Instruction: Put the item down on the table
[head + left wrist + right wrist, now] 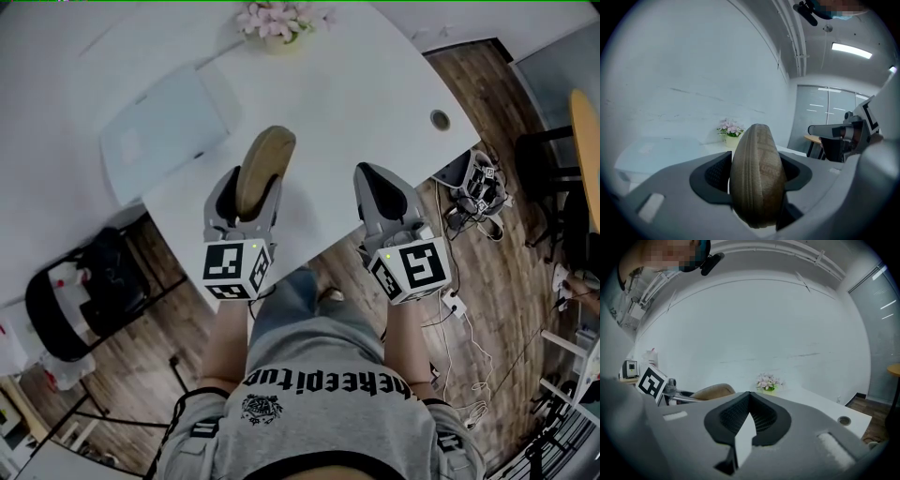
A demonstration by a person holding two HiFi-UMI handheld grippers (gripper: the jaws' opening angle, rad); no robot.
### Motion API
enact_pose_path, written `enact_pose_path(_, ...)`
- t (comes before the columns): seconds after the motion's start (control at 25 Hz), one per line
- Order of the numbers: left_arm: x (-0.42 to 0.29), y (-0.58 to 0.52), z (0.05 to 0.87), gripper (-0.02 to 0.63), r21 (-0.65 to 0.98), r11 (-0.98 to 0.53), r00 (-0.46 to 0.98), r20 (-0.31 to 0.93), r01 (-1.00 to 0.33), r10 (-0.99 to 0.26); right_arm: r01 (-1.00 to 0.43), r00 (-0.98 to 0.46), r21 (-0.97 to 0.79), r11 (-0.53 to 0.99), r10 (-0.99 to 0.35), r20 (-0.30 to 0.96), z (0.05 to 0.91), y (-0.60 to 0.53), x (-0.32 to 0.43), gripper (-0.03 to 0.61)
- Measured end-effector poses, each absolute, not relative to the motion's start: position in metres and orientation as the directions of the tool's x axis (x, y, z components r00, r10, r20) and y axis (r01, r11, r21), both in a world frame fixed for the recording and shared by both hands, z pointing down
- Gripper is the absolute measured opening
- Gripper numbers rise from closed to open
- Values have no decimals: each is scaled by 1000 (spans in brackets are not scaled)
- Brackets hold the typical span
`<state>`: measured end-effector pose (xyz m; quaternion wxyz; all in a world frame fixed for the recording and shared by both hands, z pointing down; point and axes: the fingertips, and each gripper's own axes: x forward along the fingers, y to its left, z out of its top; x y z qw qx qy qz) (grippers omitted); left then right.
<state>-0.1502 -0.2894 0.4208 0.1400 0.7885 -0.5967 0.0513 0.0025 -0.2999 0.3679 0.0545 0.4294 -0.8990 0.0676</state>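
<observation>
A tan oval zippered case point(263, 167) stands on edge between the jaws of my left gripper point(246, 192), above the white table point(356, 84) near its front edge. In the left gripper view the case point(757, 180) fills the gap, both dark pads pressed against its sides. My right gripper point(373, 184) hovers to the right of it over the table edge. Its jaws are shut, tips touching, with nothing between them point(749, 398). From the right gripper view, the case point(712, 391) shows at the left.
A pot of pink flowers point(279, 21) sits at the table's far edge and a pale translucent sheet point(164, 131) lies at the left. A cable hole point(441, 119) is at the right. A black chair point(84, 291) and floor cables point(473, 197) flank the table.
</observation>
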Motion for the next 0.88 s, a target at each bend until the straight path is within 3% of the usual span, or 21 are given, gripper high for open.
enact_pose_path(0.88, -134, -309, 510, 290, 151, -312, 346, 444, -938, -826, -829, -555, -72, 555, -800, 226, 386, -304, 21, 2)
